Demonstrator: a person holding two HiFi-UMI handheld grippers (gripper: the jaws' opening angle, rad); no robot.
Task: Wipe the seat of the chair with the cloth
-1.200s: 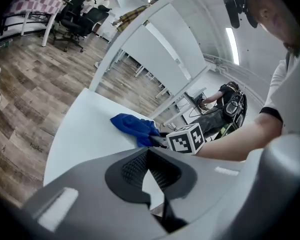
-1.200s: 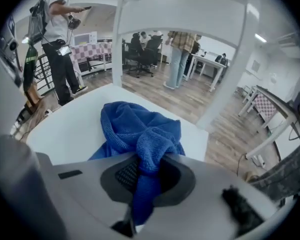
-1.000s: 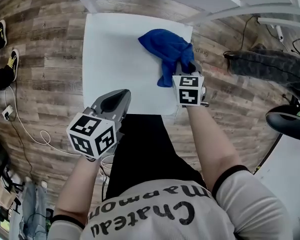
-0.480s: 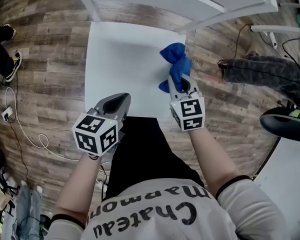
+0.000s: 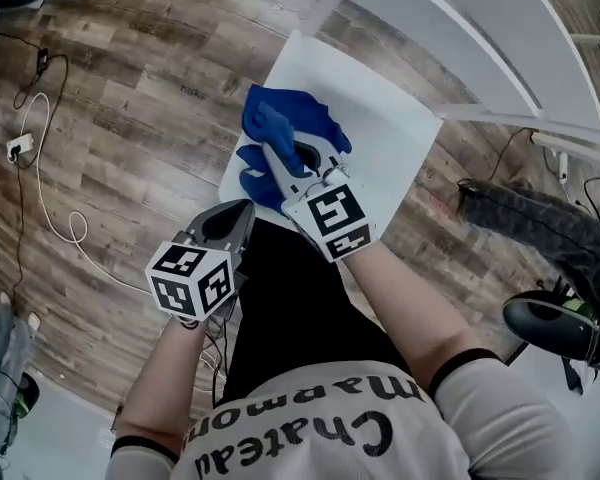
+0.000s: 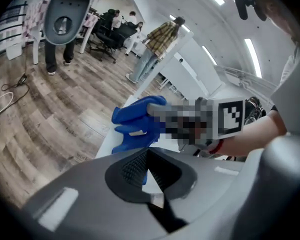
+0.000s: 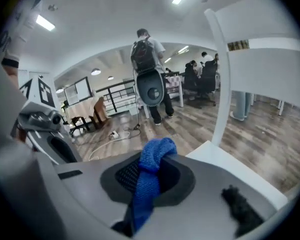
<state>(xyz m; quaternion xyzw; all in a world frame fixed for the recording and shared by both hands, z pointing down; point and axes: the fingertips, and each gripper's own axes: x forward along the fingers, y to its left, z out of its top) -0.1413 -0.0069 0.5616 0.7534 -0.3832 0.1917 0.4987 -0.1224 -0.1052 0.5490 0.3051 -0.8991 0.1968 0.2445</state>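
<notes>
Cloth (image 5: 280,133), blue, bunched on white chair seat (image 5: 385,138), nr its front-left corner. R hand-held gripper (image 5: 285,158) pinching cloth w/ tips down at seat; a fold stands up betw. jaws in right gripper view. L hand-held gripper (image 5: 235,218) pressed together, nothing betw. jaws, held just beside seat's near edge, apart from cloth.

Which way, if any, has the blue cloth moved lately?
Yes: the blue cloth, in the right gripper, slid from the seat's back right corner to its front left edge.
</notes>
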